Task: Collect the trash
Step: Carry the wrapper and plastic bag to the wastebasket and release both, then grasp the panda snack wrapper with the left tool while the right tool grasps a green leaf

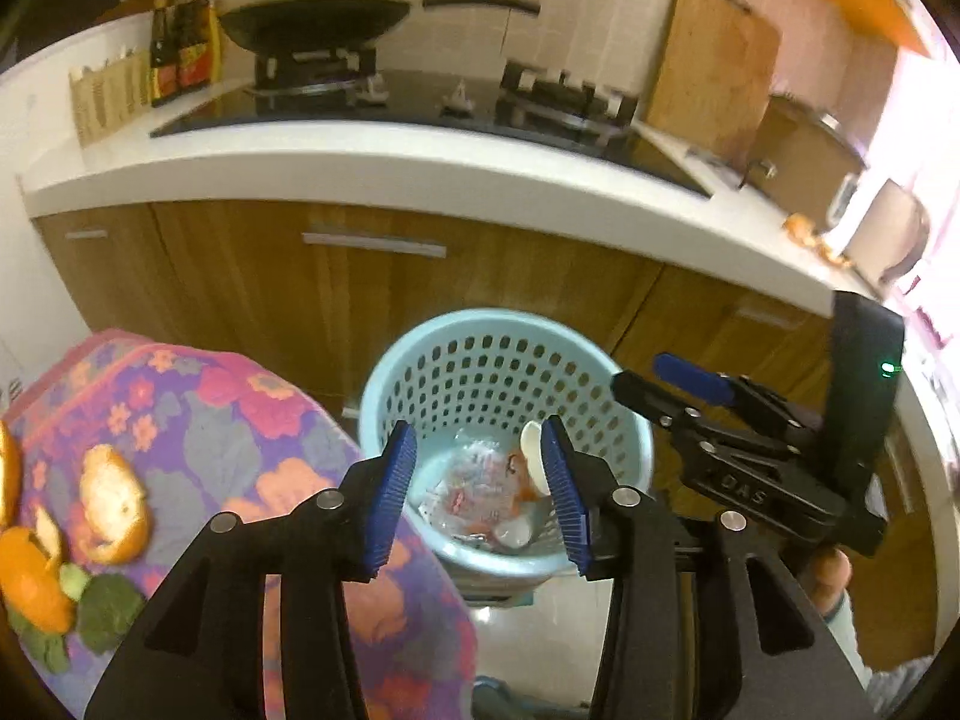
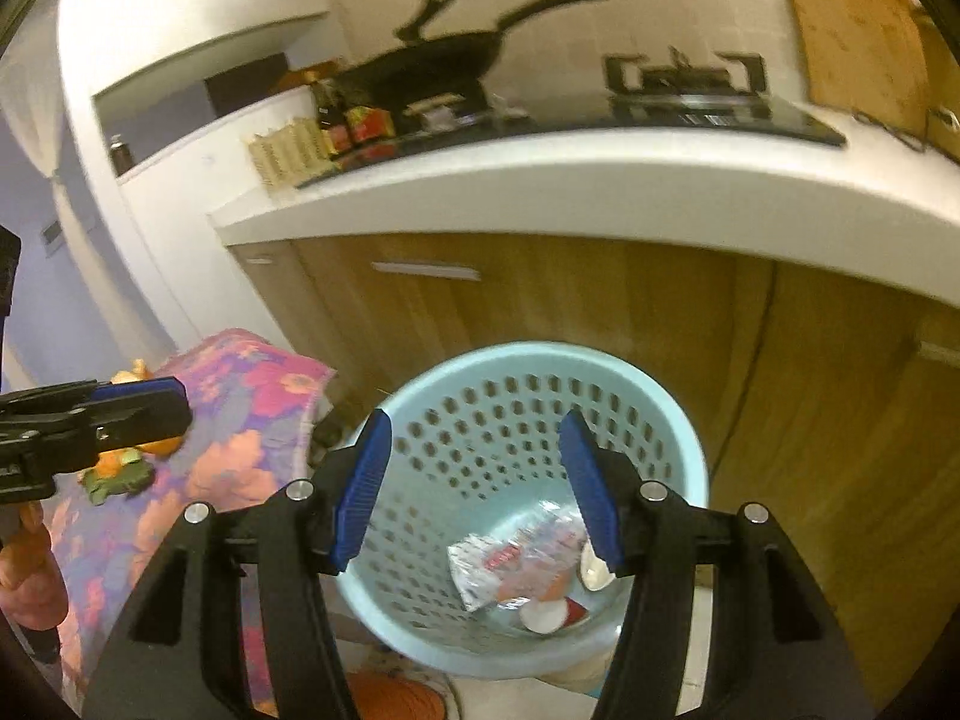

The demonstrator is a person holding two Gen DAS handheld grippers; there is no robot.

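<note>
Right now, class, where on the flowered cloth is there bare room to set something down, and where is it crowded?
The flowered cloth is bare between the orange peels and the blue basket. It is crowded at its left edge, where peels and green scraps lie together.

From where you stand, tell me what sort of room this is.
Most likely a home kitchen: a black wok sits on a gas hob set into a white countertop, with wooden cabinets below and a cutting board leaning against the tiled wall.

basket (image 2: 690,456) mouth: open above | counter edge (image 2: 540,180): overhangs behind
</note>
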